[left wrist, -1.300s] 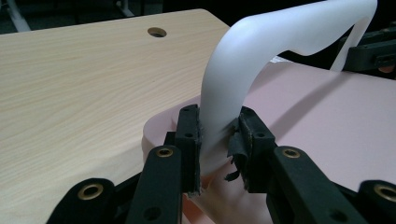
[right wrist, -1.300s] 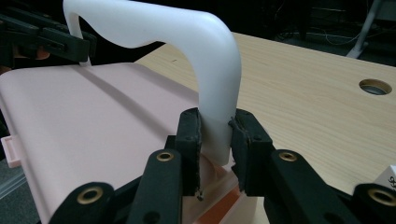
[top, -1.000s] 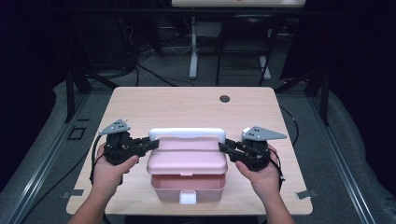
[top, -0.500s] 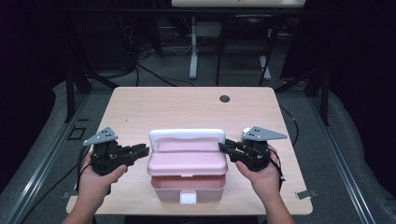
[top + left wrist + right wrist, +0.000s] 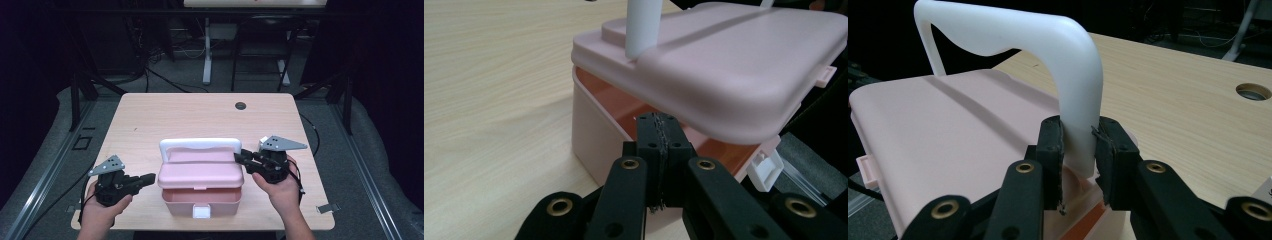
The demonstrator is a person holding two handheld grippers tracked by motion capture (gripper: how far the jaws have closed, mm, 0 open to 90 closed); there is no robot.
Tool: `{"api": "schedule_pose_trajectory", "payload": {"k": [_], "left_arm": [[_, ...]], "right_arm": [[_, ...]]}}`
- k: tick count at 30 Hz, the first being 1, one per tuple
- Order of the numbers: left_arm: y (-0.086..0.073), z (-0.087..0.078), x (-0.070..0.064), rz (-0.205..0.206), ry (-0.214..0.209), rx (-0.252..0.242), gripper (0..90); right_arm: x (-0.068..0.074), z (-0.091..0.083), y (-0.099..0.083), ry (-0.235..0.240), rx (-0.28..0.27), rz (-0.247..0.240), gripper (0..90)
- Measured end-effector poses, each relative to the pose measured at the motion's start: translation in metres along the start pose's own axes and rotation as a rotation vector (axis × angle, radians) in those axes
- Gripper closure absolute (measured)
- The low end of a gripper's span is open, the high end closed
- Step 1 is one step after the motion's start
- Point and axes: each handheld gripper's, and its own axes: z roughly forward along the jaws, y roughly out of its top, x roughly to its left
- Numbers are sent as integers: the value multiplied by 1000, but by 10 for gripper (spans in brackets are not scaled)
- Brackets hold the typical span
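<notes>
A pink box (image 5: 200, 197) with a white handle (image 5: 200, 143) stands near the table's front edge. Its lid (image 5: 724, 65) is lifted a little off the base (image 5: 591, 135), and an orange inside shows in the gap. My right gripper (image 5: 1079, 137) is shut on the right end of the handle (image 5: 1068, 50); from above it (image 5: 241, 158) sits at the box's right side. My left gripper (image 5: 659, 130) is shut with nothing in it, its tips pointing at the gap under the lid. From above it (image 5: 149, 178) sits just left of the box.
The wooden table (image 5: 165, 120) lies bare behind the box, with a round cable hole (image 5: 240, 106) at the back right. A white latch (image 5: 201, 212) hangs on the box's front. Dark floor, cables and stand legs surround the table.
My left gripper has drawn back from the handle's left end toward the front left and now points at the box's side. The right gripper has stayed on the handle.
</notes>
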Motion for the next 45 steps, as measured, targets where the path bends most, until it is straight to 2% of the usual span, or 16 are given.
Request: {"api": "schedule_pose_trajectory", "payload": {"k": [5, 16, 23, 25, 27, 39, 45], "left_arm": [[-4, 6, -4, 1, -21, 20, 895], [-1, 22, -16, 26, -64, 45, 894], [1, 29, -20, 41, -69, 59, 895], [2, 31, -23, 58, -68, 58, 895], [2, 31, -25, 69, -70, 62, 894], [2, 29, -28, 70, -79, 54, 894], [3, 28, -27, 69, -81, 53, 894]], "right_arm": [[1, 0, 0, -1, -1, 2, 734], [0, 0, 0, -1, -3, 3, 735], [0, 0, 0, -2, -4, 3, 734], [0, 0, 0, 0, -3, 5, 734], [0, 0, -1, 2, -5, 6, 734], [-2, 0, -2, 8, -1, 14, 730], [-5, -10, -3, -17, -28, 29, 735]]}}
